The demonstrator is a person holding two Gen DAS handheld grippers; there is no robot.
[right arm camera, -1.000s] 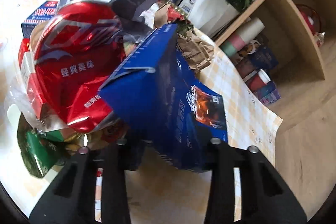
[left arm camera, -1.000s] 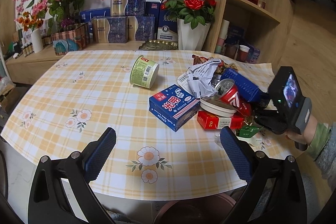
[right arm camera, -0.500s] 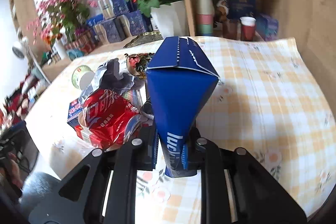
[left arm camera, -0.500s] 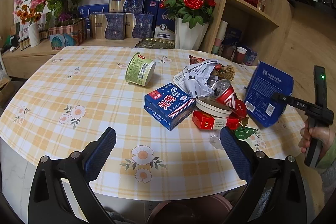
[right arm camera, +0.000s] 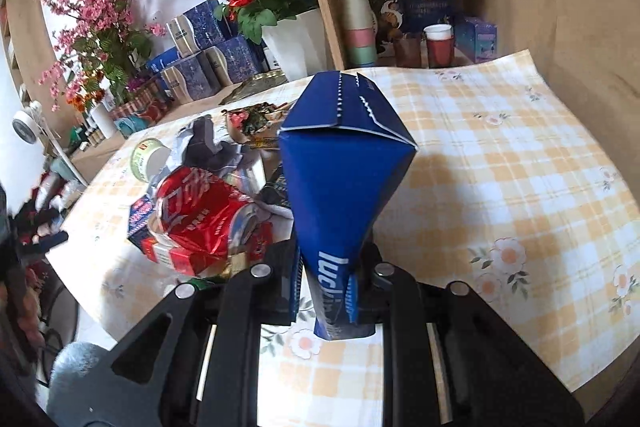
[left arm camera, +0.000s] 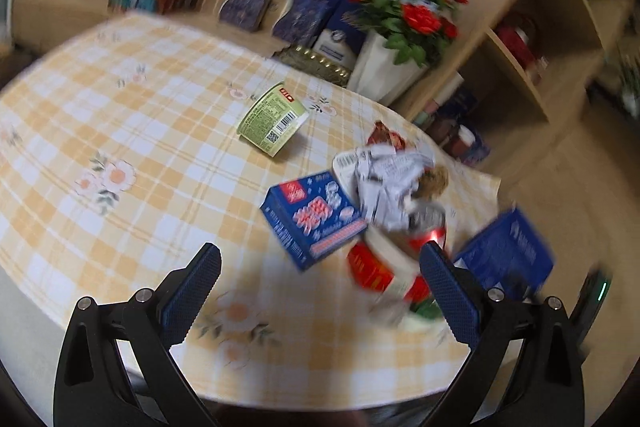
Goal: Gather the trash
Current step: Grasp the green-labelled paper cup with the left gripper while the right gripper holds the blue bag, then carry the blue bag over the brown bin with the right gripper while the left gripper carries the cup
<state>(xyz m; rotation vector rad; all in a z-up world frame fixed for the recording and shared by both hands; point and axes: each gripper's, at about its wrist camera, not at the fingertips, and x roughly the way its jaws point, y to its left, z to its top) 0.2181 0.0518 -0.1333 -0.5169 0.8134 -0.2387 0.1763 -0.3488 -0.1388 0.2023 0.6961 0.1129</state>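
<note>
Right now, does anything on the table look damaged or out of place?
Yes. The blue carton clamped in the right gripper is squashed flat at its lower end. A red can lies crumpled on the trash pile, and a green cup lies tipped on its side.

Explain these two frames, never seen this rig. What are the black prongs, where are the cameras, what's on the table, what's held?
There is no robot arm here. A person holds a two-finger gripper in each hand, and a fisheye camera on each one looks forward along its fingers. The black prongs at the bottom of each picture are those fingers.

The left wrist view shows the left gripper open and empty above the yellow checked tablecloth. This picture is blurred.

The right wrist view shows the right gripper shut on a crushed dark blue cardboard box, lifted off the cloth.

On the cloth lie a green paper cup on its side, a blue and red flat carton, crumpled white paper, a crushed red drink can and a red pack under it. These last four lie piled together, and the cup lies apart.
</note>
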